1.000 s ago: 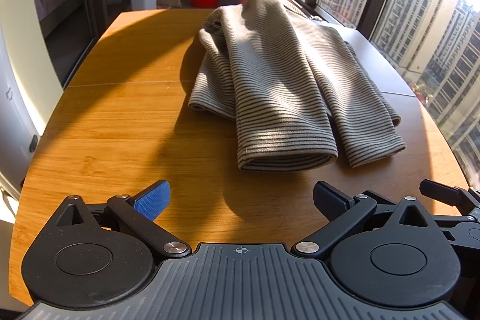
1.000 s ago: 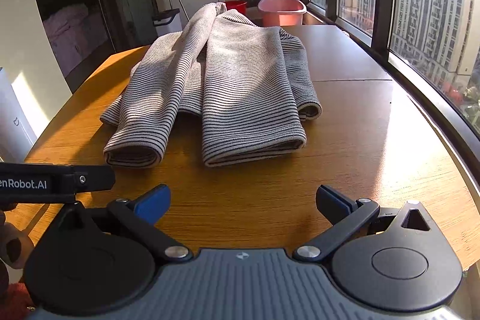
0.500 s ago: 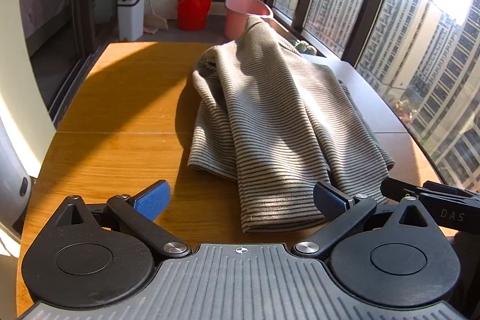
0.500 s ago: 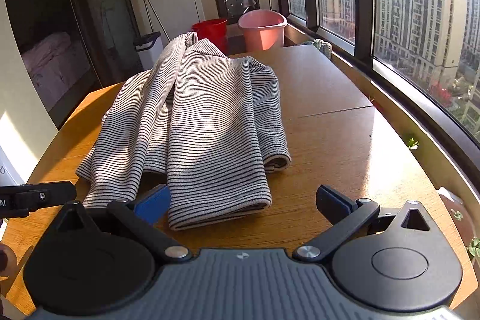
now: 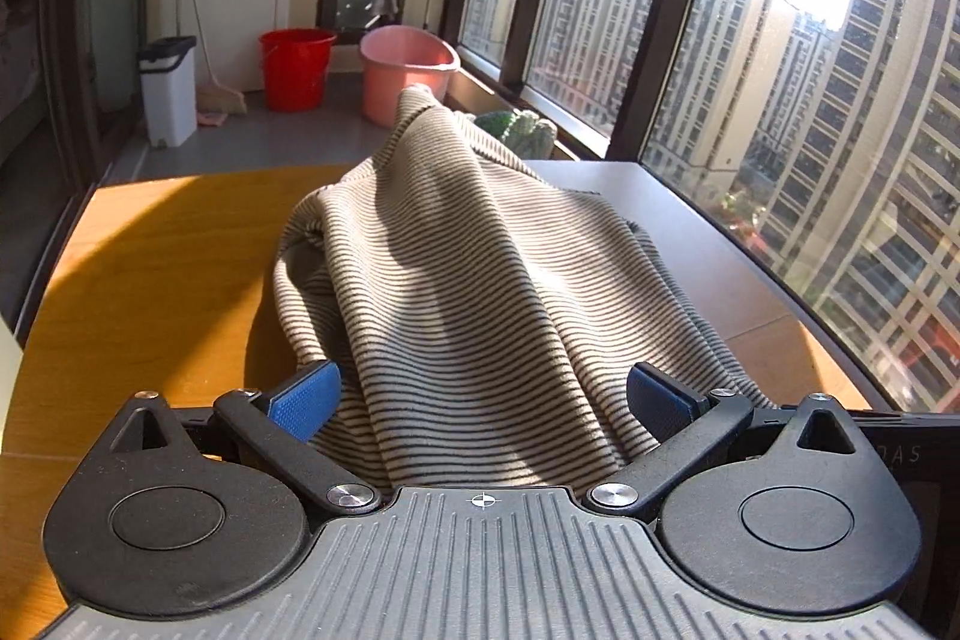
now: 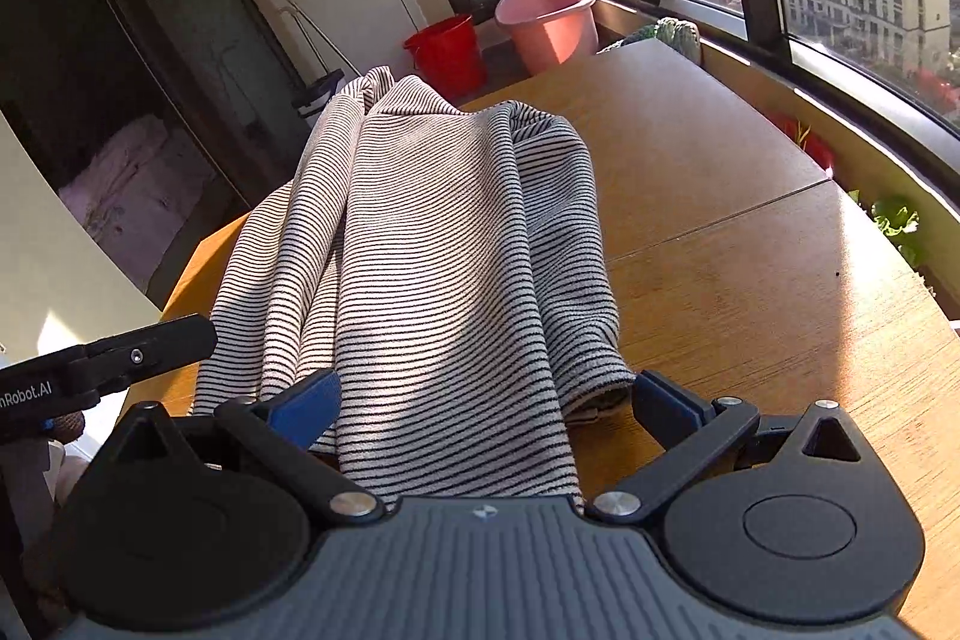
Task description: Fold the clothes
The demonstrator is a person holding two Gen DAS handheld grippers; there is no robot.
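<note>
A grey striped garment [image 5: 480, 280] lies bunched and partly folded along the wooden table [image 5: 156, 244]; it also shows in the right wrist view [image 6: 432, 232]. My left gripper [image 5: 480, 394] is open, its blue-padded fingers [image 5: 303, 400] straddling the garment's near hem. My right gripper [image 6: 480, 397] is open too, its fingers [image 6: 306, 403] either side of the near end of the garment. The hem edge runs under both gripper bodies and is hidden there. Part of the left gripper [image 6: 114, 358] shows at the left of the right wrist view.
A red bucket [image 5: 296, 67], a pink basin [image 5: 408, 73] and a white bin [image 5: 168, 88] stand on the floor beyond the table's far end. Large windows [image 5: 780, 40] run along the right side. The table's right edge [image 6: 900, 256] is near the window sill.
Both grippers have moved forward from the table's near edge to the garment, so the near hem now lies between each pair of open fingers. The garment itself has not moved.
</note>
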